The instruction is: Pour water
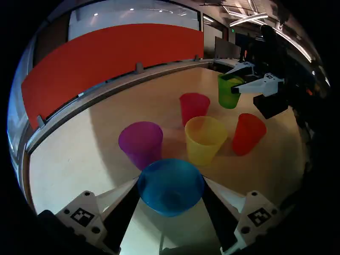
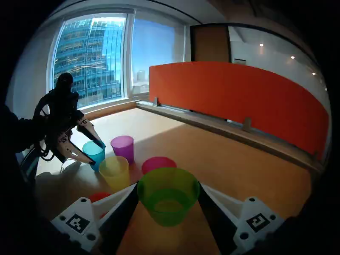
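Note:
My left gripper (image 1: pixel 170 187) is shut on a blue cup (image 1: pixel 171 193), held upright just above the wooden table (image 1: pixel 85 148). Beyond it stand a purple cup (image 1: pixel 141 143), a yellow cup (image 1: pixel 205 139), a pink cup (image 1: pixel 194 107) and a red cup (image 1: pixel 248 133). Farther right, the right gripper (image 1: pixel 233 81) holds a green cup (image 1: pixel 228 95). In the right gripper view my right gripper (image 2: pixel 168 191) is shut on that green cup (image 2: pixel 168 204), upright. Past it are the pink cup (image 2: pixel 158 163), yellow cup (image 2: pixel 114 171), purple cup (image 2: pixel 123 147) and the red cup (image 2: pixel 98 196), half hidden. The left gripper (image 2: pixel 97 154) grips the blue cup (image 2: pixel 92 153).
An orange partition panel (image 1: pixel 110 59) (image 2: pixel 238 97) runs along the table's far edge. Tall windows (image 2: pixel 93 59) stand at the table's end. A person's dark sleeve and hand (image 2: pixel 59 106) hold the left gripper. Bare tabletop (image 2: pixel 246 174) lies to the right of the cups.

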